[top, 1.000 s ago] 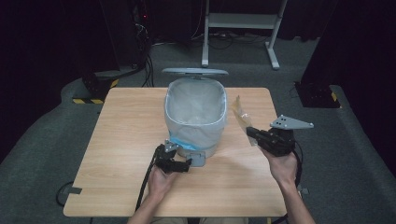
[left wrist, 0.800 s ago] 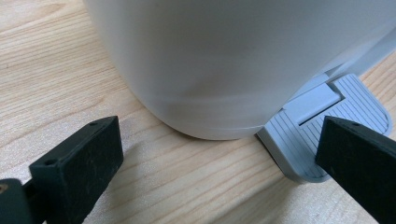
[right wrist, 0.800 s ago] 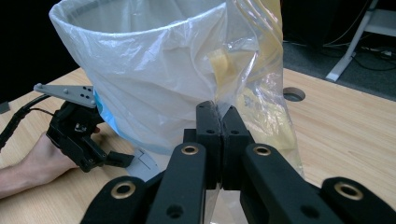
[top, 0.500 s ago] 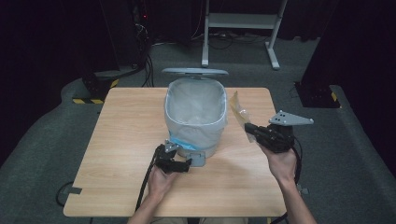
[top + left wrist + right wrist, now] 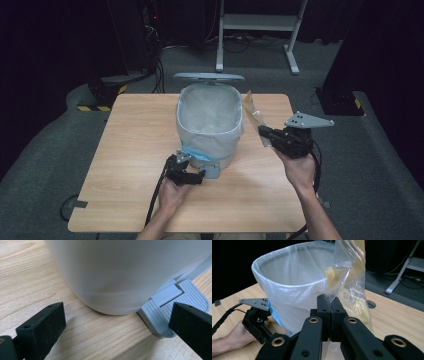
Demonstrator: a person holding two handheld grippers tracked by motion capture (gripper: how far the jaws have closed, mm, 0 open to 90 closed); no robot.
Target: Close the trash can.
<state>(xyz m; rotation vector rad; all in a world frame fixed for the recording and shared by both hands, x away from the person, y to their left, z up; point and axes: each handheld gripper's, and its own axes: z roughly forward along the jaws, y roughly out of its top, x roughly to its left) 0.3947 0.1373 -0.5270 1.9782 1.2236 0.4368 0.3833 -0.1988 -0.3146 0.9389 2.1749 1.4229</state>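
Observation:
A pale grey pedal bin (image 5: 207,131) with a clear liner stands mid-table, its lid (image 5: 208,77) raised at the back. My right gripper (image 5: 266,133) hovers just right of the rim, shut on a clear plastic bag (image 5: 252,114) with yellowish contents. In the right gripper view the closed jaws pinch the bag (image 5: 352,277) beside the bin (image 5: 292,287). My left gripper (image 5: 194,176) lies low at the bin's front, open. Its jaws straddle the bin's base (image 5: 112,272), and one jaw sits over the grey foot pedal (image 5: 172,302).
The wooden table (image 5: 130,150) has bare room left and right of the bin. A metal stand (image 5: 255,30) and cables lie on the dark floor behind. The left gripper (image 5: 257,320) and its hand appear in the right gripper view.
My right gripper has risen a little with the bag, staying beside the bin's rim. The left gripper and the bin have not moved.

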